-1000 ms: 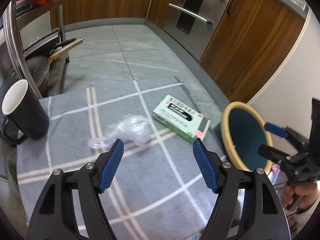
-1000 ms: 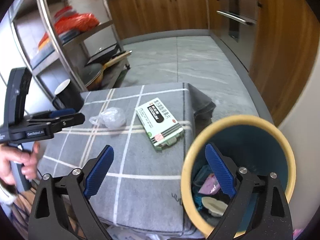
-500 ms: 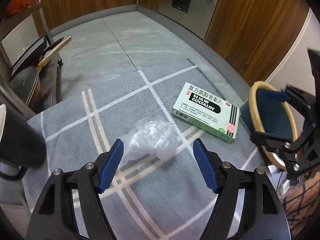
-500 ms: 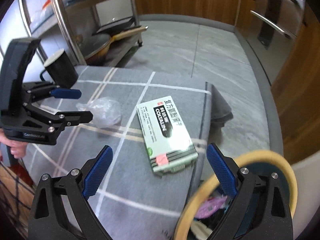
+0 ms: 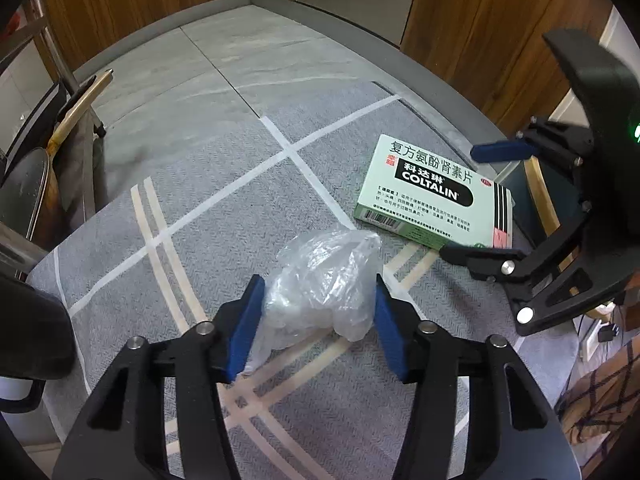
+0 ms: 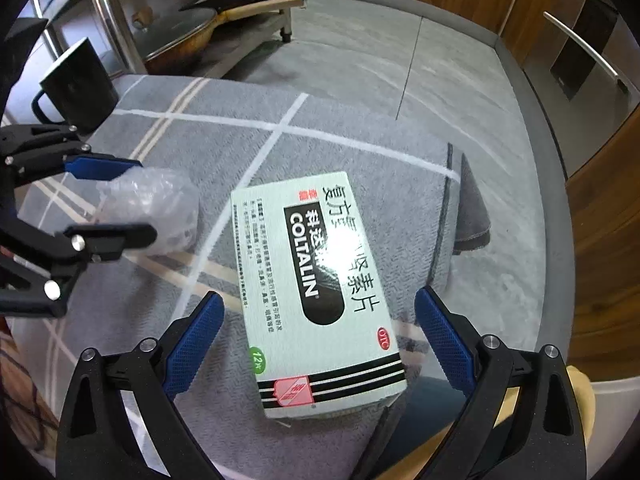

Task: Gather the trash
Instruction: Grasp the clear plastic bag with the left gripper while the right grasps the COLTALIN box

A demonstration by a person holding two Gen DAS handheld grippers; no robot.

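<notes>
A crumpled clear plastic bag (image 5: 324,280) lies on the grey checked tablecloth (image 5: 200,184). My left gripper (image 5: 316,320) is open, its blue pads on either side of the bag. The bag also shows in the right wrist view (image 6: 160,204) between the left gripper's fingers (image 6: 100,168). A green and white COLTALIN medicine box (image 6: 316,292) lies near the table's right edge. My right gripper (image 6: 316,344) is open and straddles the box's near end. The box shows in the left wrist view too (image 5: 432,192), with the right gripper (image 5: 488,200) over it.
A black mug (image 6: 76,84) stands at the table's far left. A yellow-rimmed teal bin (image 5: 536,196) sits just past the table's right edge. A metal rack with pans (image 6: 192,36) stands behind the table. Wooden cabinets (image 5: 480,20) line the grey tiled floor.
Both grippers have moved forward and down. The left now straddles the plastic bag, and the right now straddles the medicine box. The bin has slipped mostly out of the right wrist view.
</notes>
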